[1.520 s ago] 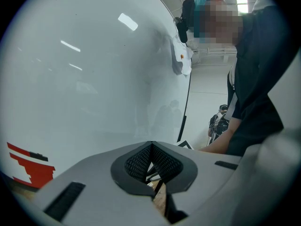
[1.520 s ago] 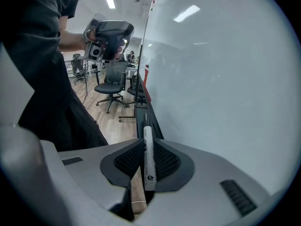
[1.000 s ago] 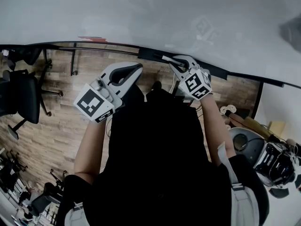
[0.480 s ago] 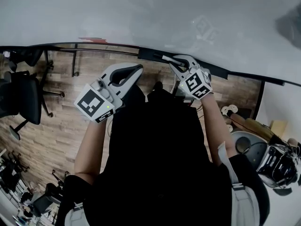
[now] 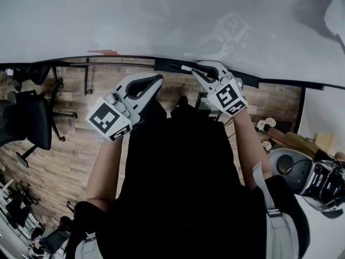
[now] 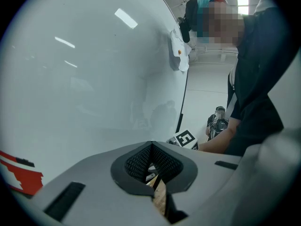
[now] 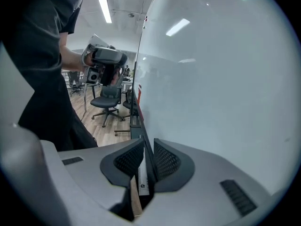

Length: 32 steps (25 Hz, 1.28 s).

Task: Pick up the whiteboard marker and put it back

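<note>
The whiteboard marker (image 5: pixel 186 68), white with a dark body, lies along the black tray (image 5: pixel 167 65) at the foot of the whiteboard (image 5: pixel 161 20). My right gripper (image 5: pixel 196 72) is shut on it at the tray. In the right gripper view the marker (image 7: pixel 143 180) runs lengthwise through the narrow slot between the pads (image 7: pixel 167 161) of the right gripper (image 7: pixel 146 147). My left gripper (image 5: pixel 159 80) hangs left of it, below the tray, shut with nothing in it. In its own view the left gripper (image 6: pixel 150 146) has its tips touching.
A red strip (image 5: pixel 102 52) sits on the tray further left and shows as a red patch (image 6: pixel 19 175) in the left gripper view. Office chairs (image 5: pixel 27 117) stand on the wood floor at left. Camera gear (image 5: pixel 323 182) lies at lower right.
Almost nothing has moved. The right gripper stays on the marker at the tray, shifted slightly along it. The left gripper has held its place.
</note>
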Available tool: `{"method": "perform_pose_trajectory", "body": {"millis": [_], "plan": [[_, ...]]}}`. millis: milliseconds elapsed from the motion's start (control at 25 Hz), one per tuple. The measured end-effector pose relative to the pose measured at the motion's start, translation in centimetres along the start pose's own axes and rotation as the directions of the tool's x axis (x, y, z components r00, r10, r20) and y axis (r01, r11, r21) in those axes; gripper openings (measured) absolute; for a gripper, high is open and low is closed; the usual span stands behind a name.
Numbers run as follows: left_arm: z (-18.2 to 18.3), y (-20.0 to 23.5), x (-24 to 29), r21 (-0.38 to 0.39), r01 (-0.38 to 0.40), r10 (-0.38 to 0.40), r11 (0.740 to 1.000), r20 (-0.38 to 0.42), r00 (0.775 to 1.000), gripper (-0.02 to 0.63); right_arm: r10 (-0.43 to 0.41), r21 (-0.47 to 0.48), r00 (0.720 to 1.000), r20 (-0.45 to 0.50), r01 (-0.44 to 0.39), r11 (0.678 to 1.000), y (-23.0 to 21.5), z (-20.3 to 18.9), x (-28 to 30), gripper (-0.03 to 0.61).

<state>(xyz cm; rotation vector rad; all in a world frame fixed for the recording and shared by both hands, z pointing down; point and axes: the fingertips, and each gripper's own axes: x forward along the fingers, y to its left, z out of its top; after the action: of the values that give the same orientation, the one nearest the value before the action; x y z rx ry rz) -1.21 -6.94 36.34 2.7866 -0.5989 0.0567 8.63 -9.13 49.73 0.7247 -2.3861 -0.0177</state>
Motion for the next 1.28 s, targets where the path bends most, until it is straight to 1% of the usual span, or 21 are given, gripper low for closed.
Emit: {"method": "perform_pose_trajectory", "body": {"millis": [80,200,320,480,600,720,840,960,1120,1280], "plan": [[0.4,-0.3,0.5,0.012,0.015,-0.015,1.000,0.001,1.000,0.011,0.003,0.006,0.999,0.034,-0.003,1.000,0.0,1.2,-1.0,0.072],[1.1,-0.6,1.3,0.033,0.037,-0.037,0.999,0.000,0.999,0.011,0.006,0.044,0.994,0.112,-0.011,0.999,0.0,3.3,-2.6,0.050],[2.0,-1.3,2.5,0.061,0.068,-0.068,0.996,-0.002,0.998,0.011,-0.017,0.075,0.982,0.190,0.003,0.997,-0.5,5.3,-4.5,0.041],[2.9,-2.7,3.9,0.087,0.115,-0.115,0.989,-0.008,0.993,0.011,-0.047,0.024,0.971,0.234,0.043,0.999,-0.4,7.4,-7.1,0.030],[3.3,-3.5,5.0,0.104,0.153,-0.152,0.983,-0.014,0.988,0.011,-0.065,0.062,0.945,0.320,0.047,0.997,-0.9,9.2,-9.1,0.026],[3.7,-4.0,5.5,0.116,0.187,-0.187,0.976,-0.012,0.982,0.011,-0.096,0.106,0.919,0.383,0.059,0.993,-1.1,11.0,-10.6,0.023],[4.3,-4.8,6.0,0.126,0.218,-0.219,0.968,-0.008,0.976,0.011,-0.130,0.178,0.882,0.454,0.054,0.983,-1.2,12.4,-12.7,0.021],[4.7,-5.2,6.4,0.134,0.244,-0.246,0.960,-0.006,0.969,0.011,-0.141,0.251,0.860,0.491,0.016,0.968,-1.5,11.9,-14.0,0.020],[5.4,-5.7,7.1,0.149,0.274,-0.274,0.950,-0.015,0.961,0.011,-0.165,0.313,0.835,0.524,-0.009,0.950,-2.1,10.9,-15.0,0.020],[5.2,-6.5,8.1,0.142,0.288,-0.289,0.947,-0.014,0.957,0.011,-0.192,0.375,0.802,0.565,-0.043,0.926,-2.5,9.4,-16.6,0.020]]}}
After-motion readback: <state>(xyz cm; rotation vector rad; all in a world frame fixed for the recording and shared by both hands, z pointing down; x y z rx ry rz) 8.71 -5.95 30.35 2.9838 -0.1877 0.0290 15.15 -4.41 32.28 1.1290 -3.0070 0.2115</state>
